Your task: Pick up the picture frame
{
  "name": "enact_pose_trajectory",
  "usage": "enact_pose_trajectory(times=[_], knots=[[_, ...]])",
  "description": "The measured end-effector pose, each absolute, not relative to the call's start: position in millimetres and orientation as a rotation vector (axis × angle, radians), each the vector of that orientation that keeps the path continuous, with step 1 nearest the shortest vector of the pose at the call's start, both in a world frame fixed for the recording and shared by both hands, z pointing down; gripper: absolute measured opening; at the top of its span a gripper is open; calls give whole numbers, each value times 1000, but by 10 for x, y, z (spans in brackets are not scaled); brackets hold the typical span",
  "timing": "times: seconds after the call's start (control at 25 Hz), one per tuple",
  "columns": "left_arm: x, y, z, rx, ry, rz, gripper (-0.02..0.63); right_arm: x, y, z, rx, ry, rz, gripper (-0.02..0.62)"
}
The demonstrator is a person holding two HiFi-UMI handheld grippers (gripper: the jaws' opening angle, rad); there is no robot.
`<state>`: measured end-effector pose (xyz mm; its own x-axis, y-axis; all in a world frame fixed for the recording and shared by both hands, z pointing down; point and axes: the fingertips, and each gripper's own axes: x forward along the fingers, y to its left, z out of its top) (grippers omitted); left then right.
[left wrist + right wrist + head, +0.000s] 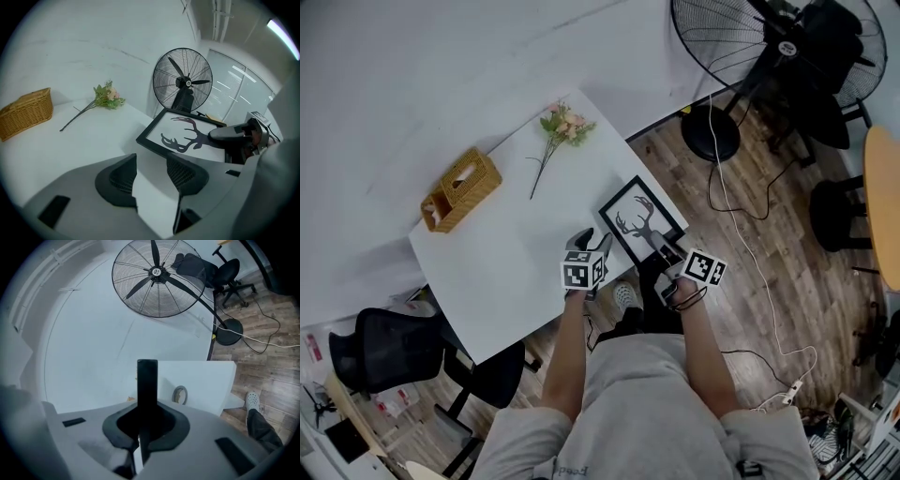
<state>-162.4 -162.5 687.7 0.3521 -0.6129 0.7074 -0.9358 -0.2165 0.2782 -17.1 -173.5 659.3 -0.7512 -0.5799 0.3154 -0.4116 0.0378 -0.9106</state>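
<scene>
The picture frame [630,217], black-edged with a deer silhouette on white, is at the right corner of the white table [506,267]. My right gripper [662,247] is shut on its near edge. In the right gripper view that edge shows end-on as a black bar [146,380] pinched between the jaws of the right gripper [146,420]. In the left gripper view the frame [180,136] is tilted, with its right side raised off the table. My left gripper [585,241] hovers over the table just left of the frame. The left gripper [151,171] is open with nothing between its jaws.
A wicker basket [461,189] and an artificial flower stem [561,127] lie further back on the table. A large black floor fan [741,47] stands beyond the table's right corner, and its cable [750,244] trails across the wooden floor. A black office chair [384,347] stands at the left.
</scene>
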Motion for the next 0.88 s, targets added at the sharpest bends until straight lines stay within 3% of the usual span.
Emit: enact_pose_trajectory(times=[0.88], knots=[[-1520,-1677,6049,2111,-1517,617,215,-63,-1940,5735,-1033,2250,-1526,28]])
